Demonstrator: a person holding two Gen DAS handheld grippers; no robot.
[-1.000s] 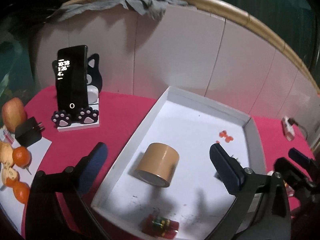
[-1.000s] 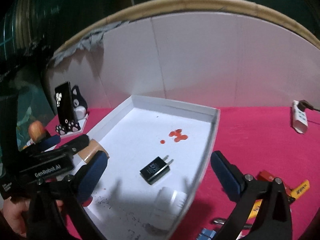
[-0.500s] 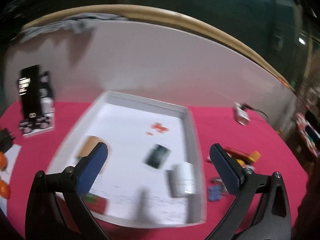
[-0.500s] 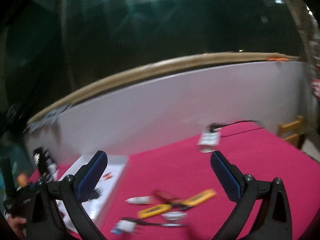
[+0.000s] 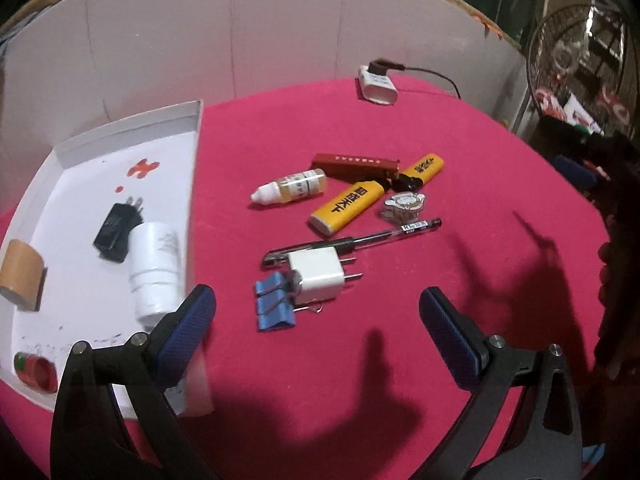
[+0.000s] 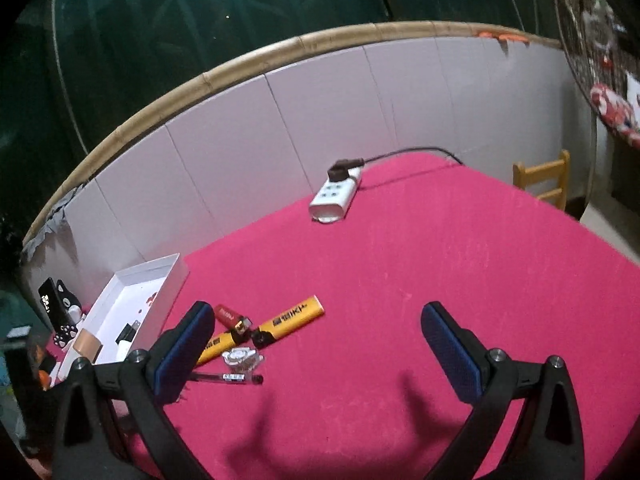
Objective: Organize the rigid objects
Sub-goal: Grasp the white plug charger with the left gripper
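My left gripper [image 5: 316,332] is open and empty above the pink cloth, just in front of a white plug [image 5: 318,276] and blue binder clips [image 5: 274,306]. Beyond them lie a black pen [image 5: 352,242], two yellow lighters [image 5: 348,208], a dropper bottle [image 5: 290,191], a dark red box [image 5: 356,164] and a small round badge [image 5: 404,204]. The white tray [image 5: 194,184] at left holds a black plug [image 5: 116,230], a white jar [image 5: 154,268], a tape roll [image 5: 20,274] and a red item [image 5: 34,368]. My right gripper [image 6: 316,348] is open and empty, right of the lighters [image 6: 292,316].
A white power strip [image 6: 334,196] with a cable lies at the back near the white wall panel [image 6: 240,148]. A phone on a cat stand [image 6: 54,306] stands left of the tray [image 6: 176,280]. A wooden chair [image 6: 544,178] stands beyond the right edge.
Both grippers have swung right, away from the tray. The left view now faces the loose objects on the cloth; the right view faces the cloth and power strip. Both stay open.
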